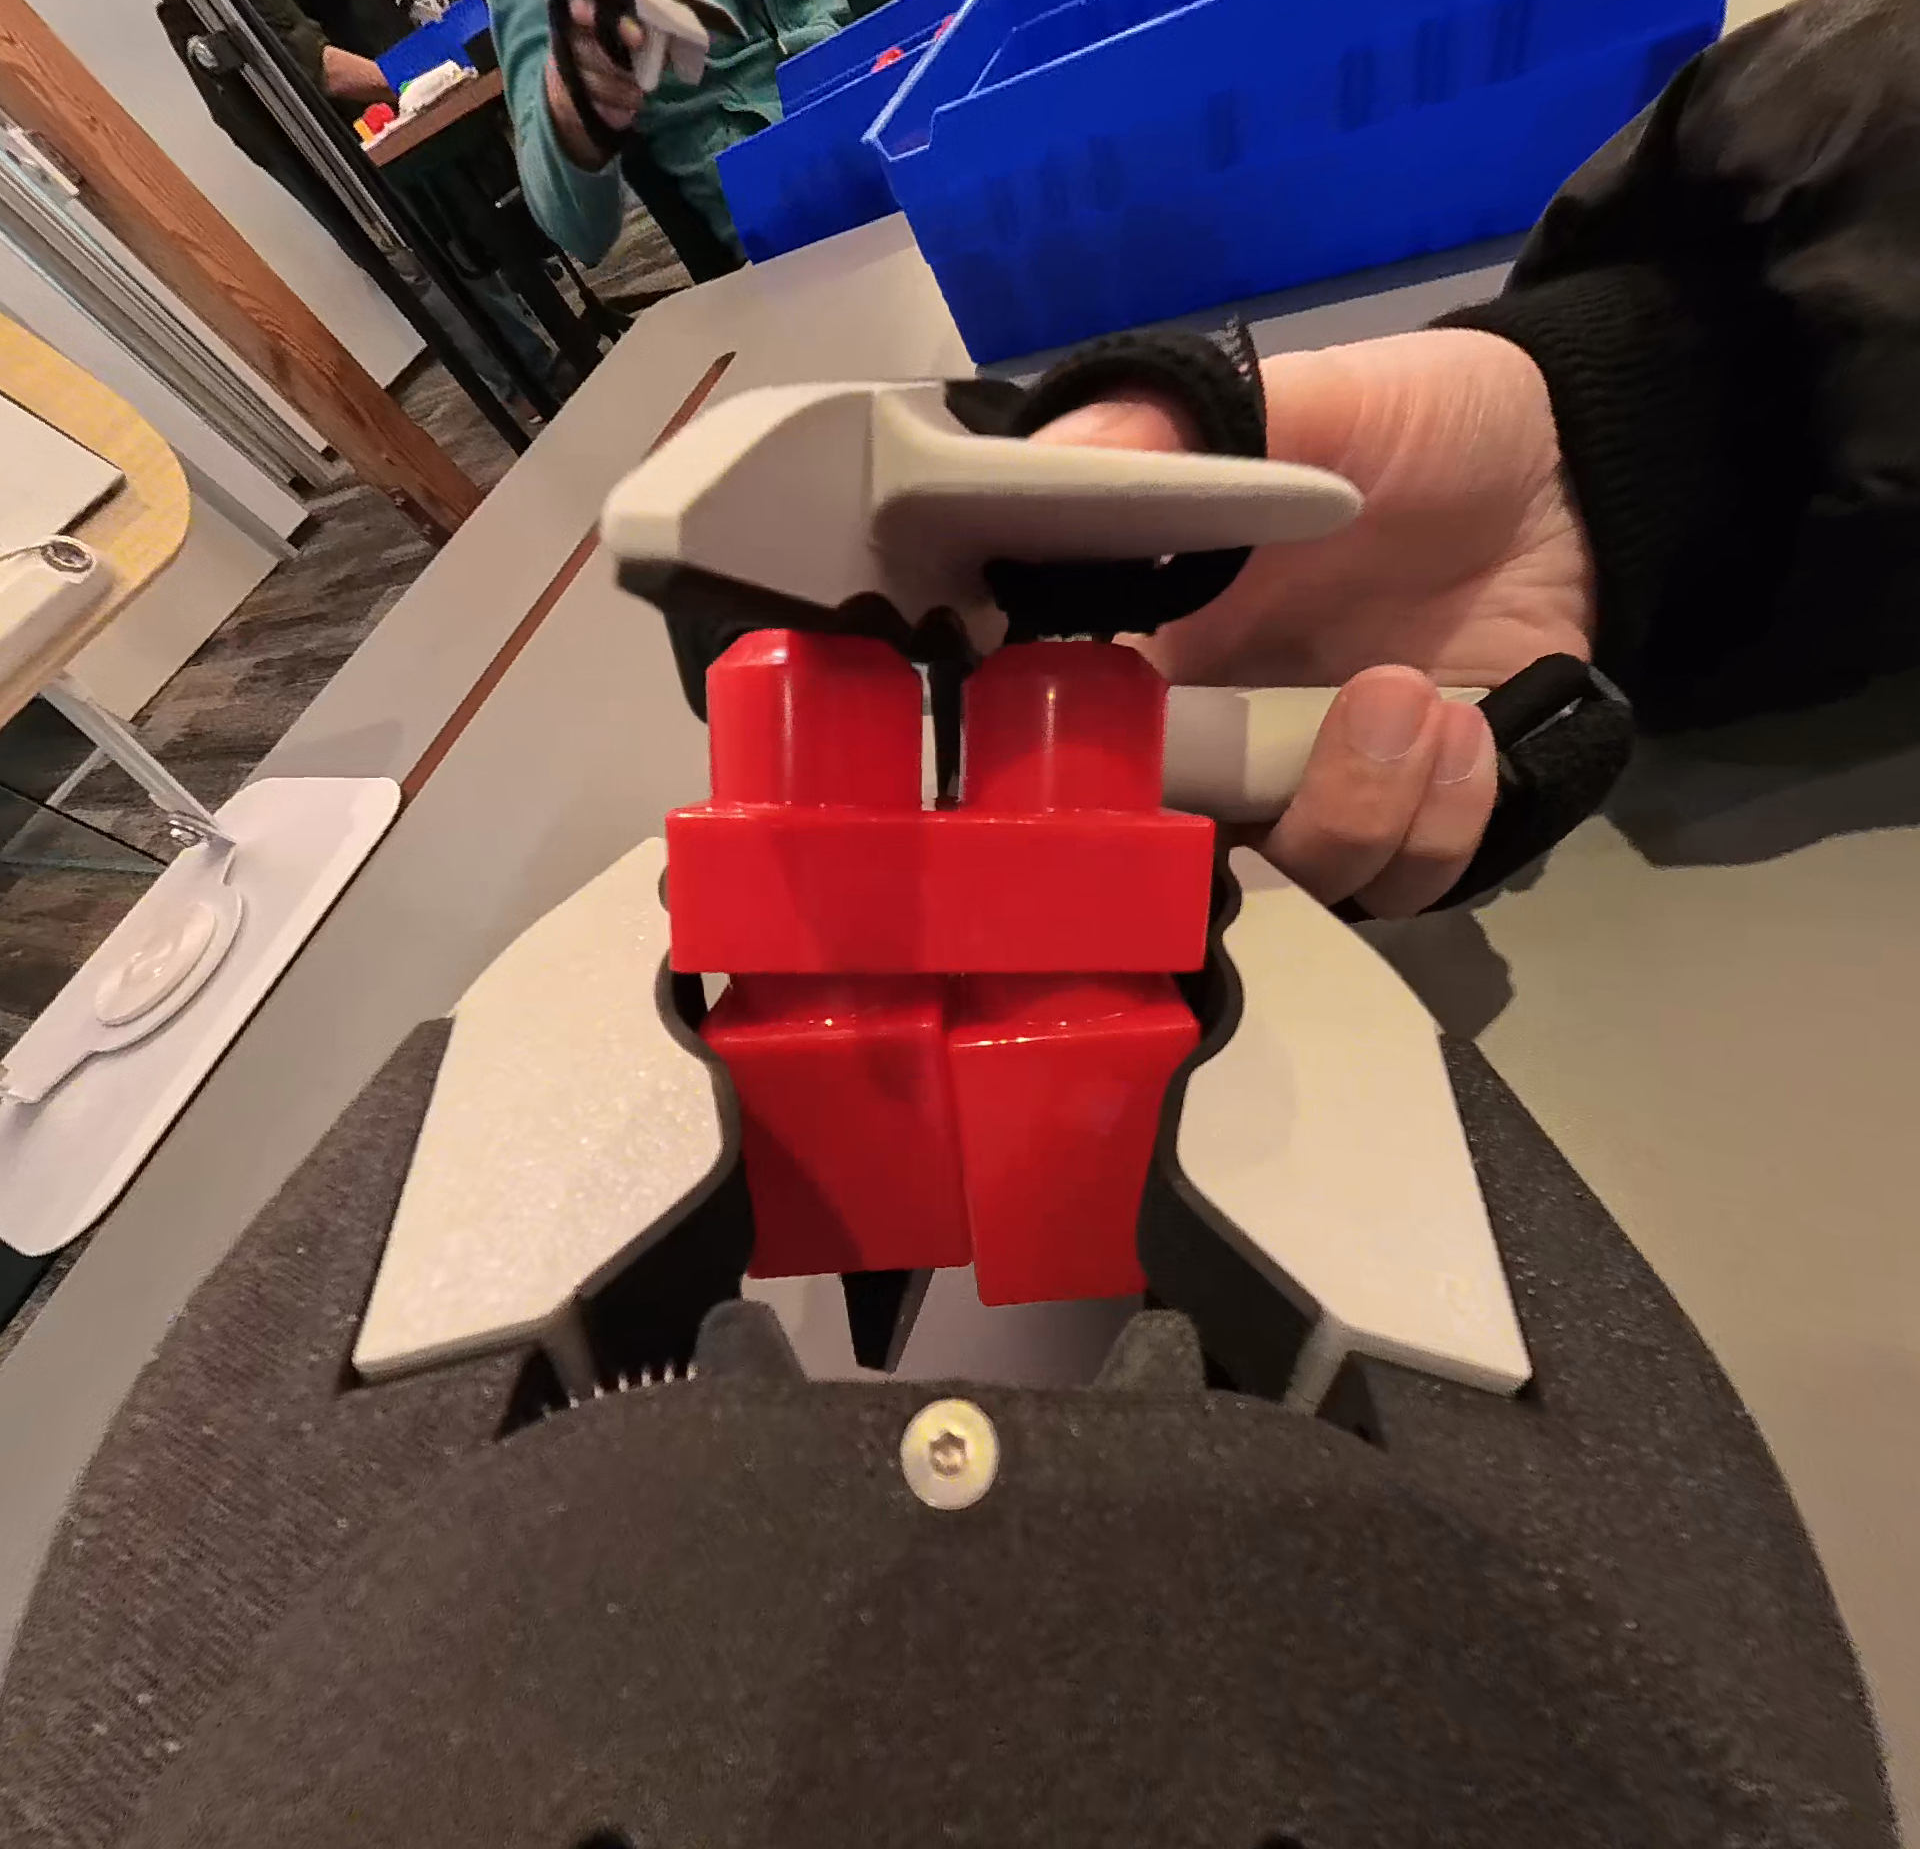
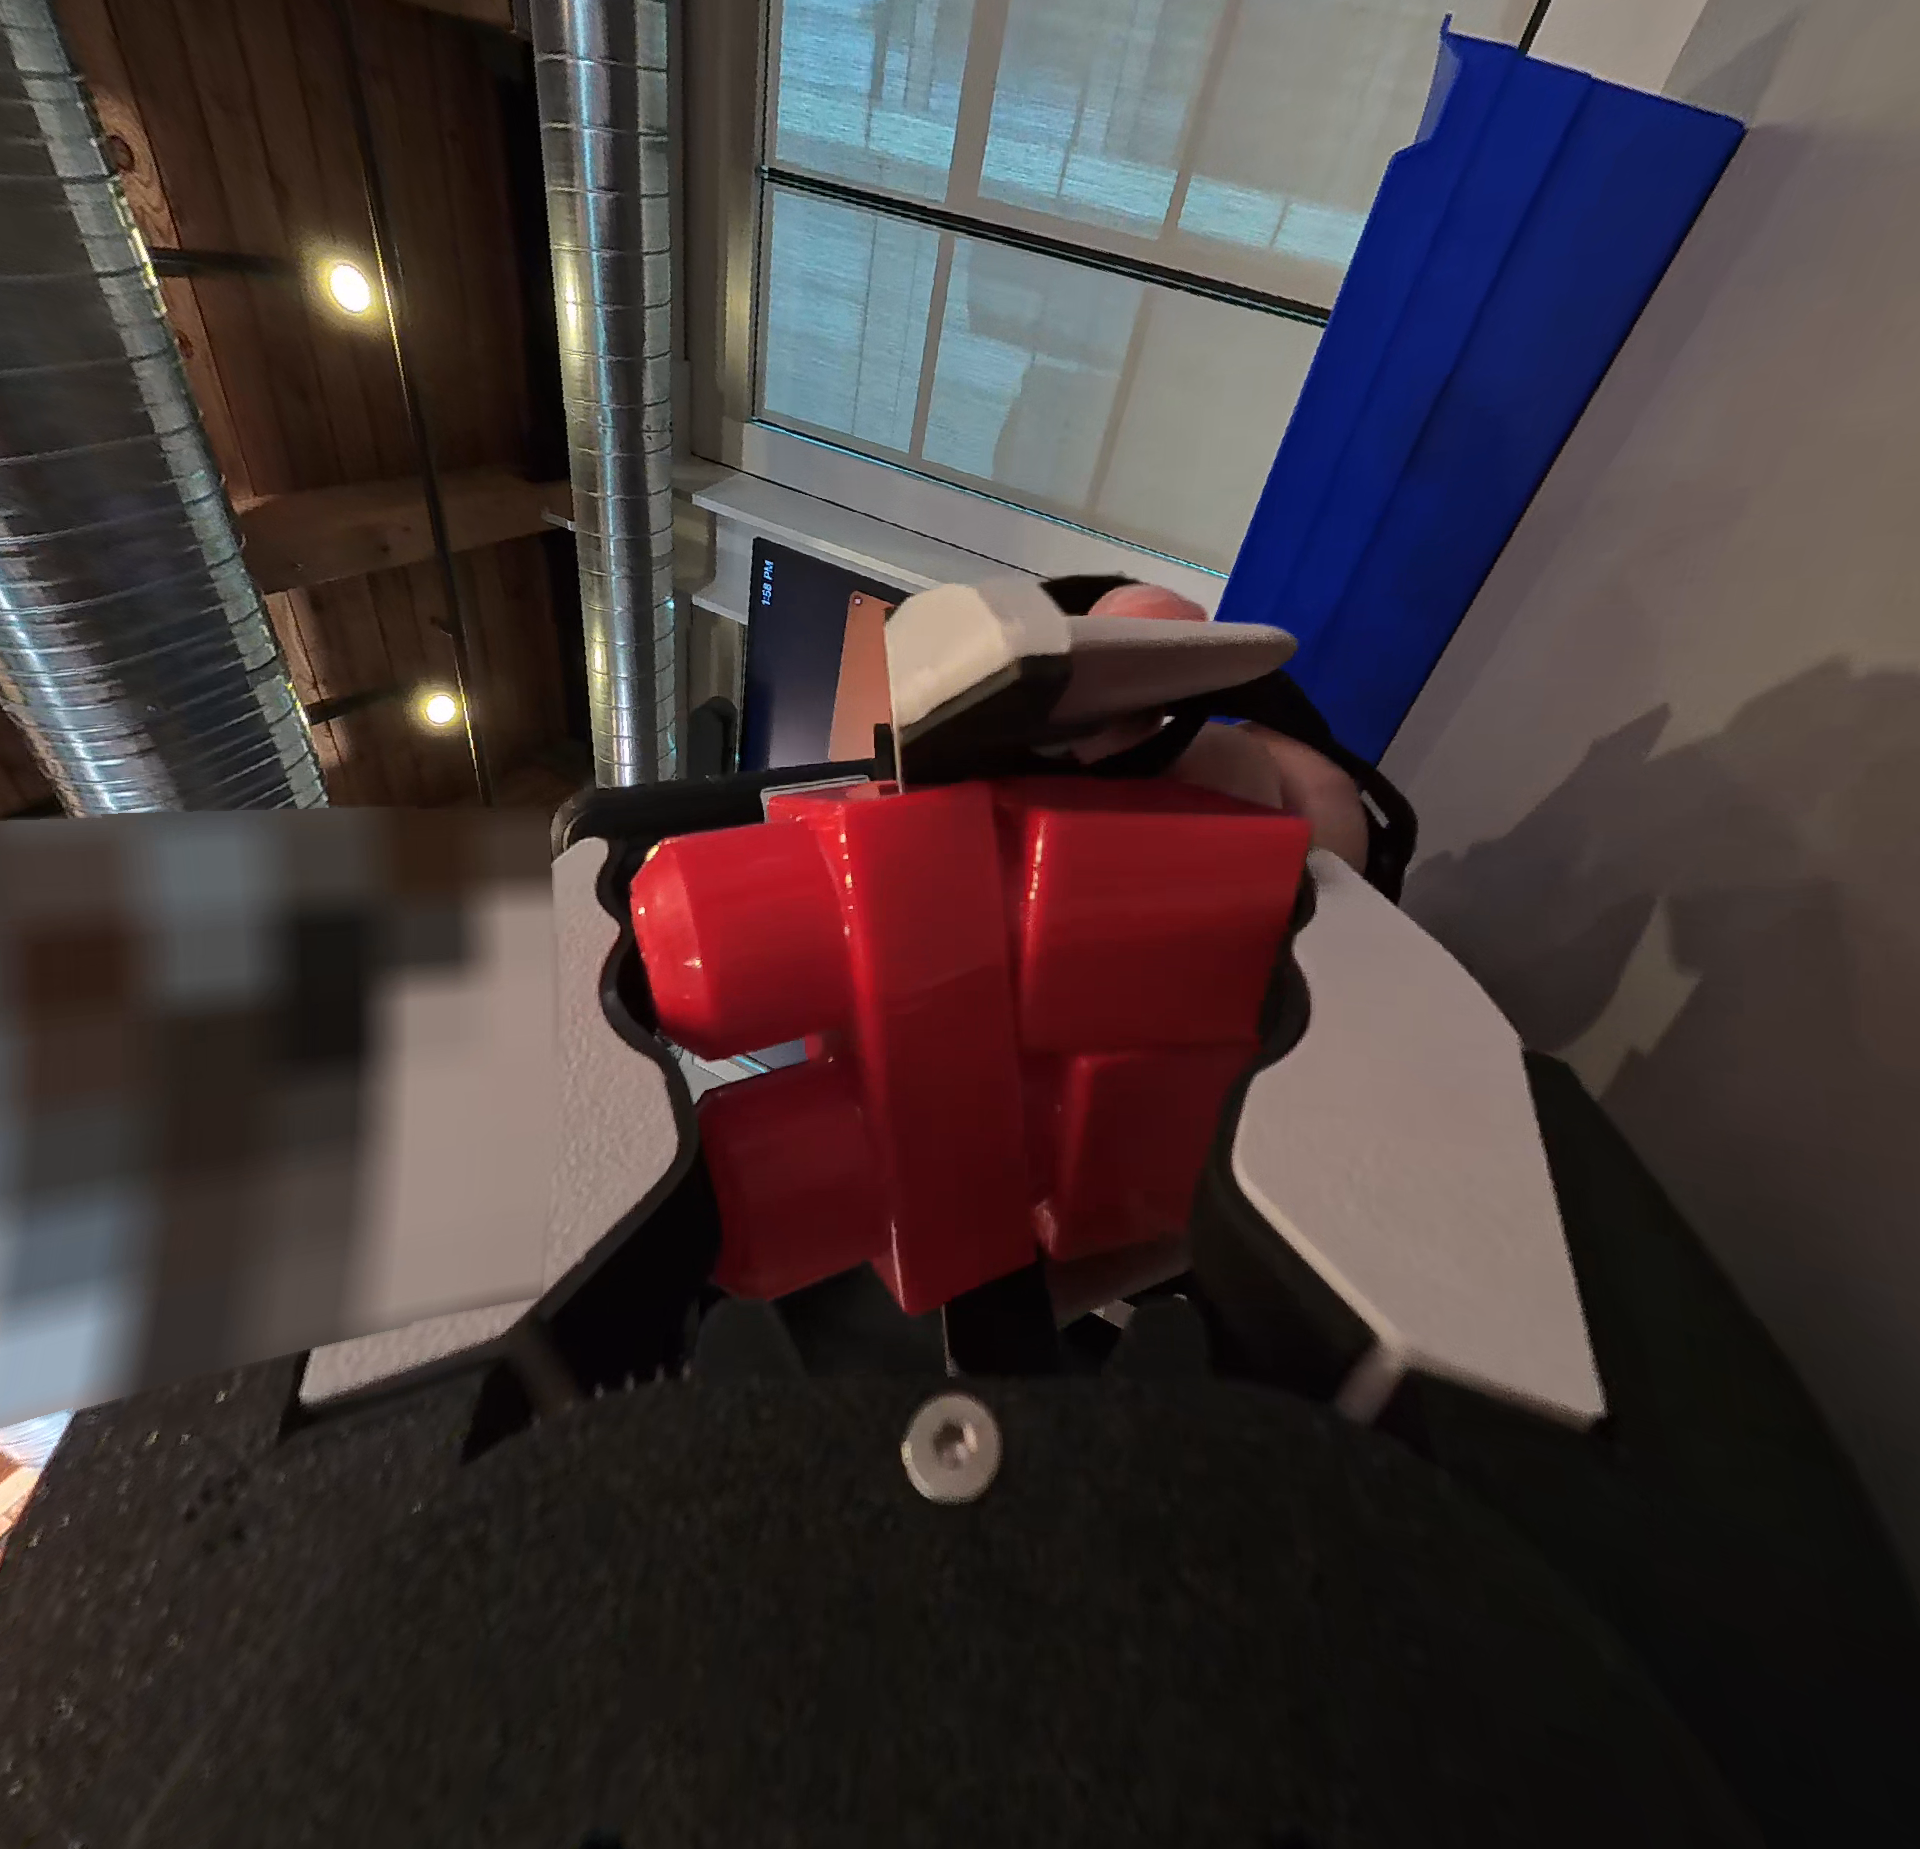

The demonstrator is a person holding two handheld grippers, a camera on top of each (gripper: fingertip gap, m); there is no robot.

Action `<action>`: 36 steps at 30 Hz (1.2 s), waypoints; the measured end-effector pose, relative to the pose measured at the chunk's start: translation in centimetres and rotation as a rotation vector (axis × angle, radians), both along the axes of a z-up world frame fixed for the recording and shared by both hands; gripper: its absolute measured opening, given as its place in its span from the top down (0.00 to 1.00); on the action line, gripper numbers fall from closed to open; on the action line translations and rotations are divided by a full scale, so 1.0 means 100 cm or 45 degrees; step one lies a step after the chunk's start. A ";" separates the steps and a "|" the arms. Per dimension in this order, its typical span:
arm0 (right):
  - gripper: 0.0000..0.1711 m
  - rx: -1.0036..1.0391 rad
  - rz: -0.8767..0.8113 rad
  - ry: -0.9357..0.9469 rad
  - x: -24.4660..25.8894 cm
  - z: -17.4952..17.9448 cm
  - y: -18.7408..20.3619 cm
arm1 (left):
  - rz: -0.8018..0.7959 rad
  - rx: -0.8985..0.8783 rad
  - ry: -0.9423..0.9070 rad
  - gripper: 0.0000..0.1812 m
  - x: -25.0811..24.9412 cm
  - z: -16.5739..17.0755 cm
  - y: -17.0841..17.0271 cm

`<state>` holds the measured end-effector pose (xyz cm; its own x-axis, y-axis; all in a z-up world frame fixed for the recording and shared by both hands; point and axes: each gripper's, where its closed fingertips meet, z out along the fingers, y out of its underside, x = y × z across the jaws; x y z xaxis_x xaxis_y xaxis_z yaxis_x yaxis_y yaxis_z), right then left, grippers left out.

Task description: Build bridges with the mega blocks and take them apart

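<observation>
A red mega block piece (image 1: 935, 895) with two studs pointing away is joined to two smaller red blocks (image 1: 842, 1124) beneath it. My left gripper (image 1: 940, 926) is shut on this red assembly, with its pads against both sides. My right gripper (image 1: 935, 615), held by a hand in a black sleeve, comes in from the right and sits over the stud ends. In the right wrist view the right gripper (image 2: 956, 926) is shut across the same red assembly (image 2: 935, 1020), which lies sideways with the studs to the left. The left gripper (image 2: 987, 719) shows just beyond it. The assembly is held above the grey table (image 1: 1662, 1176).
Blue plastic bins (image 1: 1247, 168) stand on the table behind the blocks and also show in the right wrist view (image 2: 1455, 397). The table edge runs along the left, with a white flat stand (image 1: 177, 968) below it. Another person (image 1: 644, 33) holds a gripper at the far back. There is about 7 cm between the tips of the two grippers.
</observation>
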<state>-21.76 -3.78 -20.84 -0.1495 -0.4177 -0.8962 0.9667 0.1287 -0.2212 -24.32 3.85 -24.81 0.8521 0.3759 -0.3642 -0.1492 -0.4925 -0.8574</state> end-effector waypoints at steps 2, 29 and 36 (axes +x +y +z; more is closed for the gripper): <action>0.33 -0.008 -0.001 0.017 0.001 0.002 0.000 | 0.001 0.012 0.025 0.49 0.000 0.003 0.001; 0.32 -0.165 0.084 0.018 0.018 0.026 0.005 | -0.144 0.174 0.095 0.50 0.021 0.032 0.006; 0.32 -0.175 0.075 -0.012 0.015 0.023 0.004 | -0.147 0.161 0.056 0.50 0.019 0.027 0.005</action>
